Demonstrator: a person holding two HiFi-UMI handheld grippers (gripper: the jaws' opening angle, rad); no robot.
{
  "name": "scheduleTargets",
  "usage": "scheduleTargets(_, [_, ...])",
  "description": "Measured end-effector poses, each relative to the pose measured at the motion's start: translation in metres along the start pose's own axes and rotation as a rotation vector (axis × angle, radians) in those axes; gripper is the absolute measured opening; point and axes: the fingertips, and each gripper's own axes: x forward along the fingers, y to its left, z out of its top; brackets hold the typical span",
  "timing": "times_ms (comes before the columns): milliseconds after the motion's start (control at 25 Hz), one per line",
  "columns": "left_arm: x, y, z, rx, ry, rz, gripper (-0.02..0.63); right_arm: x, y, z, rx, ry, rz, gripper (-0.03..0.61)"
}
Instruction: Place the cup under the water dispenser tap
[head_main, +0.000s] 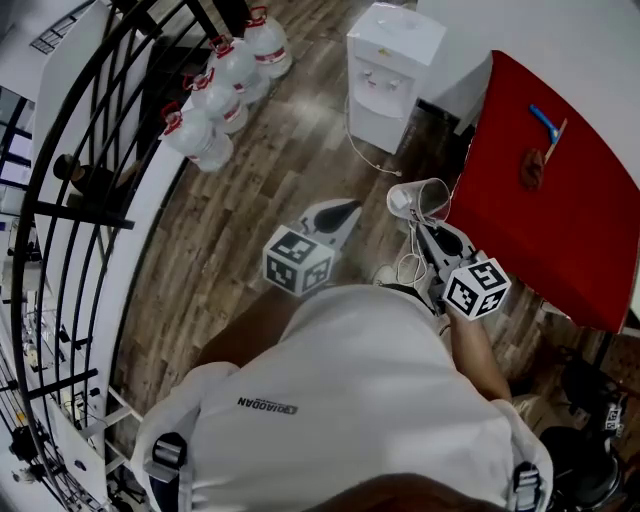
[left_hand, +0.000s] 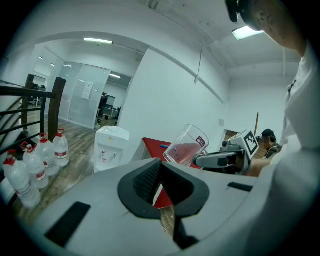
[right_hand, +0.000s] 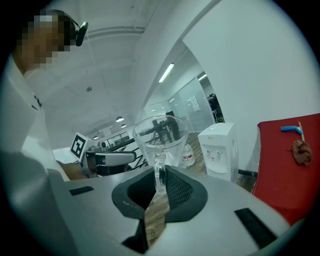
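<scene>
One clear glass cup (right_hand: 160, 137), red label | right gripper (right_hand: 159, 175) jaws clamp its handle | left gripper (left_hand: 160, 167) jaws together, empty

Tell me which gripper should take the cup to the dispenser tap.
Right. The right gripper is shut on the handle of the cup, while the left gripper holds nothing. The water dispenser stands ahead of both.

Wood-plank floor (head_main: 260, 170), white walls (left_hand: 170, 95), a black railing (left_hand: 22, 90) and a red table (head_main: 560, 230) under ceiling strip lights (left_hand: 98, 40).
</scene>
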Motion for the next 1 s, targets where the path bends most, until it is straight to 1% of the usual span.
scheduleTargets(120, [0.018,0.004,0.011,-0.012,-0.02,0.039,-0.003,0.008,-0.016,0.013,-0.022,0.003,0.052,0.044])
scheduleTargets(280, [0.043,0.002,0.015,-0.035,-0.047,0.085,-0.003,0.012,-0.042,0.019,-0.043,0.024,0.104,0.044])
scheduleTargets(400, [0.045,0.001,0.012,-0.045,-0.05,0.114,-0.003,0.018,-0.047,0.019,-0.052,0.036,0.136,0.044])
scheduleTargets(560, [0.041,0.003,0.003,-0.065,-0.034,0.157,-0.003,0.028,-0.048,0.01,-0.038,0.068,0.18,0.044])
scheduleTargets(680, [0.036,0.006,0.002,-0.068,-0.022,0.178,-0.003,0.033,-0.048,0.008,-0.032,0.09,0.199,0.044])
scheduleTargets(840, [0.035,0.025,0.01,-0.07,-0.016,0.195,-0.003,0.049,-0.048,0.018,-0.042,0.084,0.211,0.044])
scheduleTargets(1000, [0.05,0.042,0.009,-0.076,0.006,0.159,-0.003,0.065,-0.059,0.019,-0.04,0.085,0.179,0.044])
